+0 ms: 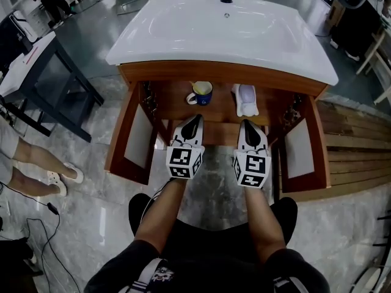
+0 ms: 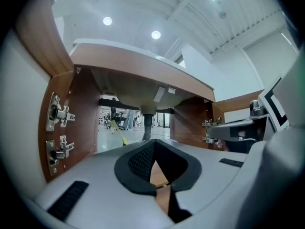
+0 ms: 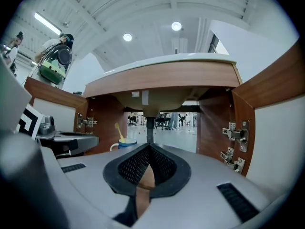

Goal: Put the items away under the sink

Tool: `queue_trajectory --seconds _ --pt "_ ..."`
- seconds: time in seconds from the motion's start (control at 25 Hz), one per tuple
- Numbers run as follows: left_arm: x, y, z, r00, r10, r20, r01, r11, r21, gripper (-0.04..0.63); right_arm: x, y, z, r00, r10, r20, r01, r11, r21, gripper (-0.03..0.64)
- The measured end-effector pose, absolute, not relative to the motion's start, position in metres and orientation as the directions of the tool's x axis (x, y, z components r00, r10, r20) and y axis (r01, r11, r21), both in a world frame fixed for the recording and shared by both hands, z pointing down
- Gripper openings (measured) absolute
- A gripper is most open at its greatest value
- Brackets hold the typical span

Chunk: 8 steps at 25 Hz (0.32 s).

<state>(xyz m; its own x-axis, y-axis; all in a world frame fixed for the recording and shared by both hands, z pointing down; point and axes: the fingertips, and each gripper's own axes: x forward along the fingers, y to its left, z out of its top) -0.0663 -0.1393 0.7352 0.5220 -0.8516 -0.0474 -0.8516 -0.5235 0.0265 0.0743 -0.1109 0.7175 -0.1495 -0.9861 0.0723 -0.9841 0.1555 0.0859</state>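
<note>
Mug (image 1: 201, 93) and white item (image 1: 246, 99) inside open cabinet (image 1: 220, 72)

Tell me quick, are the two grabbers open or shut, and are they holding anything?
Left gripper: closed, holding nothing.
Right gripper: closed, holding nothing.
</note>
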Motion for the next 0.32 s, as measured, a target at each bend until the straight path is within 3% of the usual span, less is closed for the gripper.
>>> queue_trajectory --seconds 0.32 --pt "-0.066 -0.110 0.610 0.518 -0.853 -0.070 -0.853 -0.521 0.040 0.003 0.060 -0.088 0.586 -0.199 -0.980 -0.025 -0.974 0.196 0.110 0.023"
